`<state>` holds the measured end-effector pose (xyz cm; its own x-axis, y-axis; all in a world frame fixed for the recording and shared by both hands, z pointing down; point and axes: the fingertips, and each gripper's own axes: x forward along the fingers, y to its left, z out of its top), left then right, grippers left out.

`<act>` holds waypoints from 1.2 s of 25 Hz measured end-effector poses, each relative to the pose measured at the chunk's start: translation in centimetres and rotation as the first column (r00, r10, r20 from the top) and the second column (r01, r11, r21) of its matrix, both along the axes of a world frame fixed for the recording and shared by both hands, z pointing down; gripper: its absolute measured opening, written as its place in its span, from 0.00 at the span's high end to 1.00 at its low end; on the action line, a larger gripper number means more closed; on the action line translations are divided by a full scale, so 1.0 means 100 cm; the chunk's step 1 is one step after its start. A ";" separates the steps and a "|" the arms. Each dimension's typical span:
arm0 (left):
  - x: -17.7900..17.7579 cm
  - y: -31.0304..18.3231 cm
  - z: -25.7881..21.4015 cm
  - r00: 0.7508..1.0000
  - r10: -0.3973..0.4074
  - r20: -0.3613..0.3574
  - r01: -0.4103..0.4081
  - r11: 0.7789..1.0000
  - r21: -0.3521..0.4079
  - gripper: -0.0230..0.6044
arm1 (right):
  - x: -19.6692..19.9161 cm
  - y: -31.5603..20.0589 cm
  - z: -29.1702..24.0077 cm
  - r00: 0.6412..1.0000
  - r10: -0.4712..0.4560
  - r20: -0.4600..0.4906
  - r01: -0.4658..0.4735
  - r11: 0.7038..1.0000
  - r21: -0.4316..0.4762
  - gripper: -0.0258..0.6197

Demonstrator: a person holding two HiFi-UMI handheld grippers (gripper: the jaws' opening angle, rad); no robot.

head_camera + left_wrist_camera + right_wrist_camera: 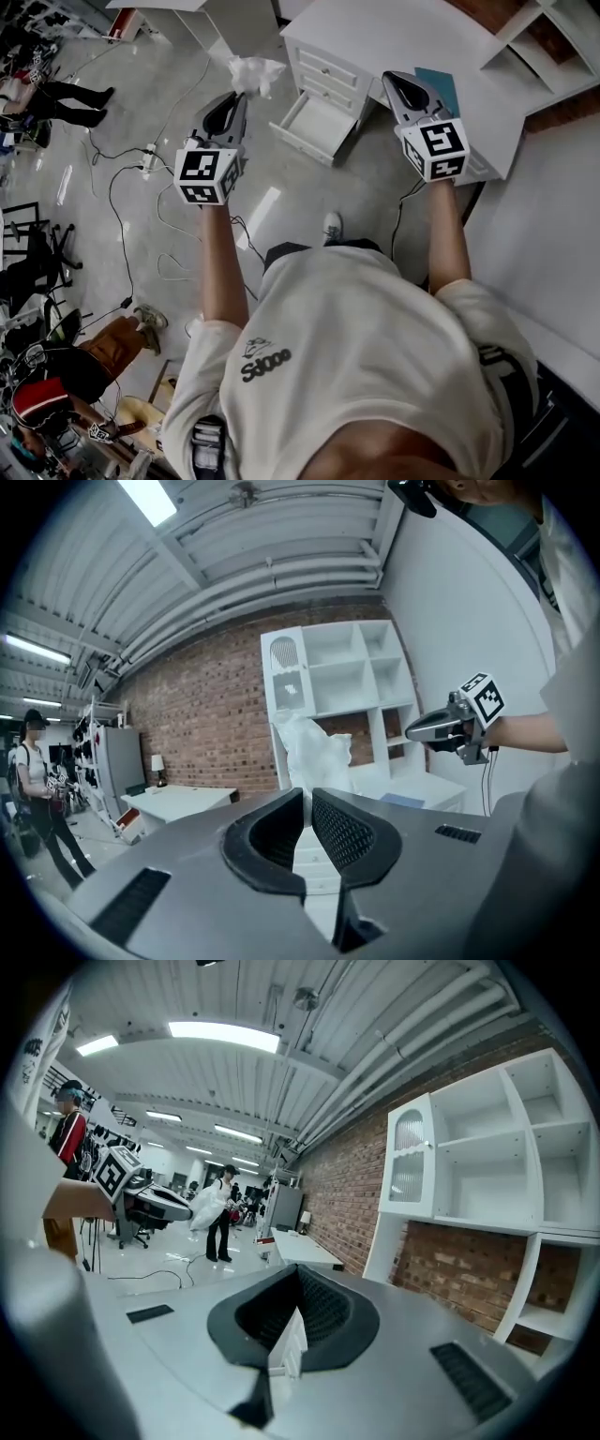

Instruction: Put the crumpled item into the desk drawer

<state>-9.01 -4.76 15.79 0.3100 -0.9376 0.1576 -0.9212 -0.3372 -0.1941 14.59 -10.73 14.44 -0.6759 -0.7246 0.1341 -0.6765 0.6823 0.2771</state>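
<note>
The crumpled white item (255,73) hangs in the air from the tips of my left gripper (241,95), left of the white desk (394,37). In the left gripper view the jaws (307,803) are pinched on its lower edge and the crumpled white item (314,747) stands up above them. One desk drawer (302,141) is pulled open and looks empty; it lies right of and below the item. My right gripper (387,79) hovers over the desk's front edge, jaws together and empty. The right gripper view (298,1274) shows only a sliver of white furniture past them.
A blue flat object (441,86) lies on the desk by my right gripper. White cubby shelves (553,33) stand at the far right. Cables and a power strip (148,161) trail over the floor at left. People (66,98) are at the left edge.
</note>
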 end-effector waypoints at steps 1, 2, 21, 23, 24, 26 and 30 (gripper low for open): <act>0.000 -0.005 0.002 1.000 -0.005 0.001 0.005 1.000 -0.006 0.90 | 0.001 -0.006 0.001 1.000 0.001 0.002 -0.001 1.000 -0.003 0.95; 0.000 -0.010 0.004 1.000 -0.009 0.002 0.009 1.000 -0.012 0.90 | 0.001 -0.012 0.003 1.000 0.001 0.005 -0.001 1.000 -0.005 0.95; -0.045 -0.176 0.047 0.992 0.123 0.014 -0.121 0.987 -0.106 0.90 | -0.048 -0.138 0.040 0.993 0.112 -0.037 -0.115 0.989 -0.092 0.95; -0.048 -0.199 0.057 0.989 0.146 0.018 -0.143 0.980 -0.138 0.90 | -0.054 -0.157 0.045 0.991 0.128 -0.047 -0.133 0.983 -0.124 0.95; -0.050 -0.210 0.062 0.987 0.157 0.018 -0.153 0.976 -0.156 0.90 | -0.059 -0.166 0.048 0.990 0.131 -0.053 -0.137 0.981 -0.141 0.95; -0.055 -0.231 0.075 0.985 0.174 0.014 -0.168 0.967 -0.193 0.90 | -0.071 -0.184 0.057 0.990 0.128 -0.064 -0.138 0.975 -0.172 0.95; -0.068 -0.266 0.112 0.981 0.193 0.005 -0.185 0.948 -0.260 0.90 | -0.096 -0.215 0.086 0.990 0.123 -0.070 -0.136 0.963 -0.232 0.95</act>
